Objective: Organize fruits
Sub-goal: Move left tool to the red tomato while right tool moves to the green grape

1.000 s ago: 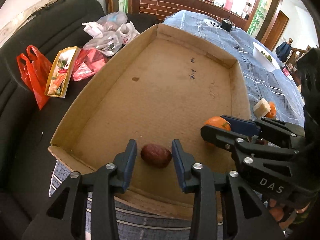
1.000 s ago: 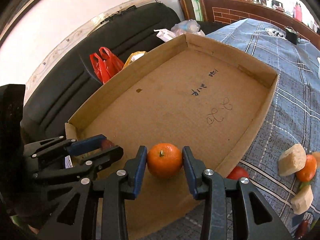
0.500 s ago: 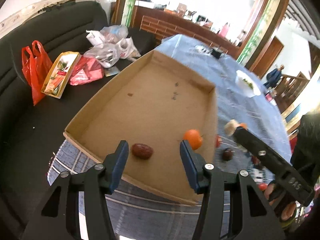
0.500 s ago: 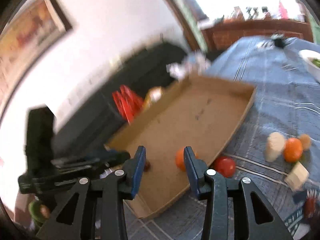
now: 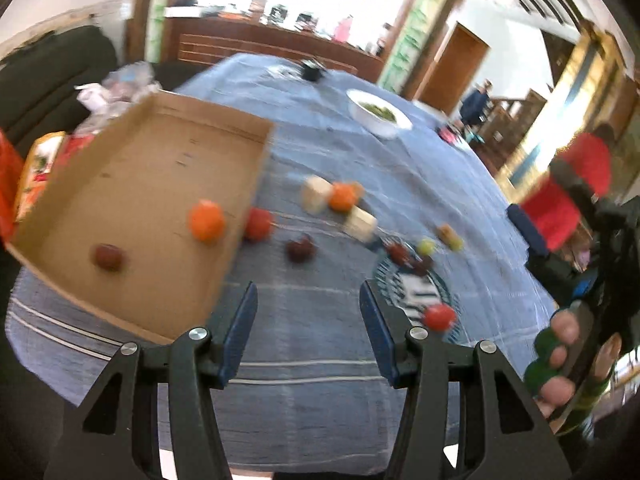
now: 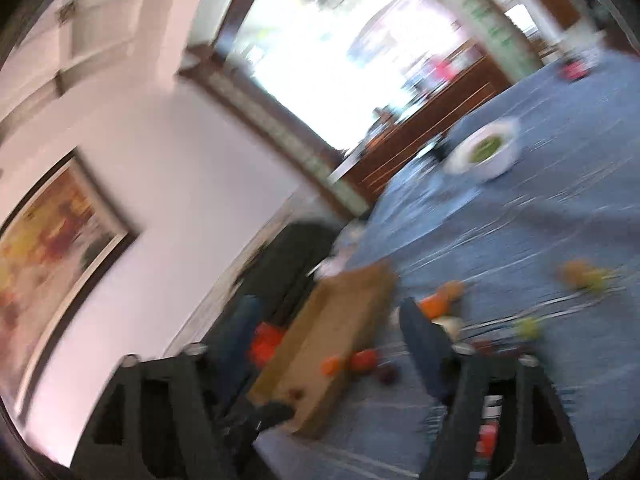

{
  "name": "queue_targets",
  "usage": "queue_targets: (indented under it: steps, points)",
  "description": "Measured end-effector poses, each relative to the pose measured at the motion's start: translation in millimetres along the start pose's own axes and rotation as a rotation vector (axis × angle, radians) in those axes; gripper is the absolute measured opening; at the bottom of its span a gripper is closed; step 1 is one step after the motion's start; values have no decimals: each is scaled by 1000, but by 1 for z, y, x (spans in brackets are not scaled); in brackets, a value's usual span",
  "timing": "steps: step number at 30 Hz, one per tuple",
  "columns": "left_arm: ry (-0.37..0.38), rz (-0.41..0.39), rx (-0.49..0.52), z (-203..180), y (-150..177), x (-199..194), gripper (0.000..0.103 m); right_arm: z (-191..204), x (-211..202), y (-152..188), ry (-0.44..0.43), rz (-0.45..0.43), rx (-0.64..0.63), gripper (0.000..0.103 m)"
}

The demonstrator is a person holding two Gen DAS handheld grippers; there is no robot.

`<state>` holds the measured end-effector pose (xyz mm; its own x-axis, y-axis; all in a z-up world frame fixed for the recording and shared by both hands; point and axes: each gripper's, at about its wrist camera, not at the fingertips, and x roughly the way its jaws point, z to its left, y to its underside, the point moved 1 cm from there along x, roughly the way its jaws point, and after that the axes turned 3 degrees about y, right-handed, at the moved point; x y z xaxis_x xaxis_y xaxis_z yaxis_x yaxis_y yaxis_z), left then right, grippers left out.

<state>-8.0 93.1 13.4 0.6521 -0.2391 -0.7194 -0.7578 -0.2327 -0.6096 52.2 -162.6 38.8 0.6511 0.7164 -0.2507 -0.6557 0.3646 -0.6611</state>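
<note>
We read the left wrist view from the left. The box (image 5: 132,200) lies flat on the blue cloth (image 5: 320,360), its long axis running away from us toward the sofa side, open top up. Inside it, near the front edge, rests a dark date (image 5: 107,257); blur hides which way its long axis points. To its right, close to the box's right wall, sits the orange (image 5: 206,220), round, stem direction not readable.

Just outside that wall we note a red tomato (image 5: 259,224), then a dark fruit (image 5: 300,250) on the cloth. Further right: a pale block (image 5: 316,196) touching a second orange fruit (image 5: 342,197), another pale block (image 5: 362,222), and small dark and green fruits (image 5: 426,246) near a printed emblem. A red fruit (image 5: 439,317) lies just beside the right fingertip.

The left gripper (image 5: 307,326) hovers over bare cloth, jaws standing apart, having just been opening, nothing between them.

At the far right edge a hand (image 5: 560,360) grips the other tool's handle.

The right wrist view is heavily smeared. The right gripper (image 6: 320,336) shows its jaws wide, just opened further, empty, pointing toward the box's near end.
</note>
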Motion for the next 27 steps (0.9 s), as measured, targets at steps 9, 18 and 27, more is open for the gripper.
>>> queue_targets:
  steps: [9, 18, 27]
  points:
    - [64, 53, 51, -45, 12, 21, 52, -69, -82, -23, 302, -27, 41, 82]
    - [115, 109, 159, -101, 29, 39, 52, -97, -105, -19, 442, 26, 30, 82]
    - [144, 163, 219, -132, 38, 60, 52, -97, -87, -17, 486, 133, -86, 82]
